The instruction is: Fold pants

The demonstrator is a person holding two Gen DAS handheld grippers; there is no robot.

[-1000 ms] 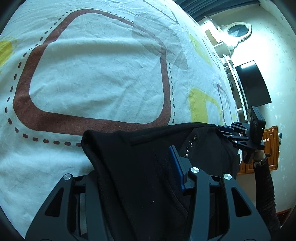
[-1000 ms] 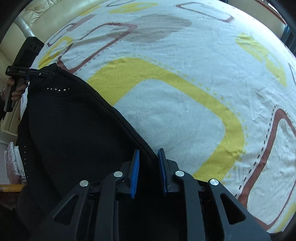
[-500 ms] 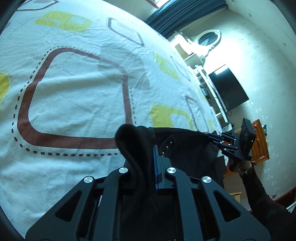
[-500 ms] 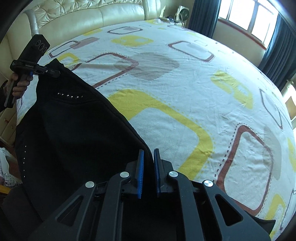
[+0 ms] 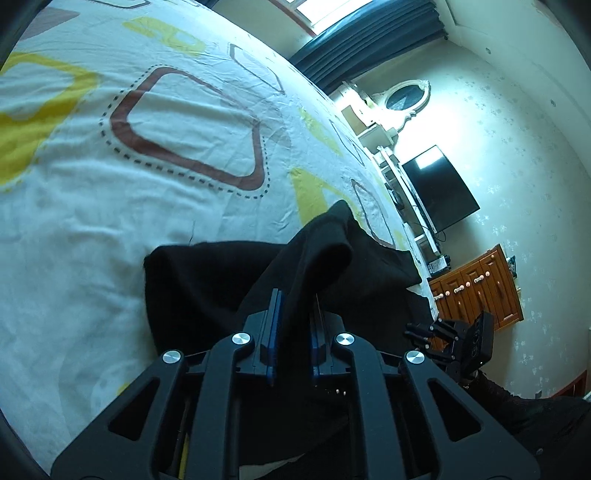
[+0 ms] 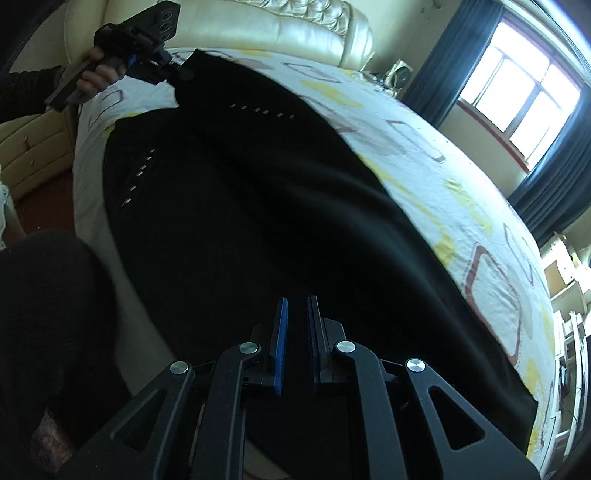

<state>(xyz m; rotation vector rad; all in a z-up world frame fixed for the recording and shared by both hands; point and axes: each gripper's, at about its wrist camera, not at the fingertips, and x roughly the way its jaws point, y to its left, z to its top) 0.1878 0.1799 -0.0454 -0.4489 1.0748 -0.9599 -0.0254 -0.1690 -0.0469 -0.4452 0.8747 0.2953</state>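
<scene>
The black pants (image 6: 258,203) hang stretched above the patterned bed sheet (image 6: 424,147), with small studs showing near the waist. My left gripper (image 5: 295,295) has a bunched fold of the pants (image 5: 207,280) between its blue pads; its jaws are opening slightly while the pads still press the cloth. In the right wrist view the left gripper (image 6: 183,70) holds a top corner at the upper left, in a person's hand. My right gripper (image 6: 295,301) is shut on the near edge of the black cloth. The right gripper (image 5: 419,334) also shows low at the right.
A cream padded headboard (image 6: 277,26) stands at the far end of the bed. A window (image 6: 517,92) with dark curtains is on the right. A wall TV (image 5: 439,192), an oval mirror (image 5: 406,96) and a wooden cabinet (image 5: 476,288) stand beyond the bed's edge (image 5: 406,236).
The left gripper's jaws closed from wide onto a fold of the pants, and the right jaws narrowed. Both grippers then pulled back across the bed, lifting and stretching the pants between them.
</scene>
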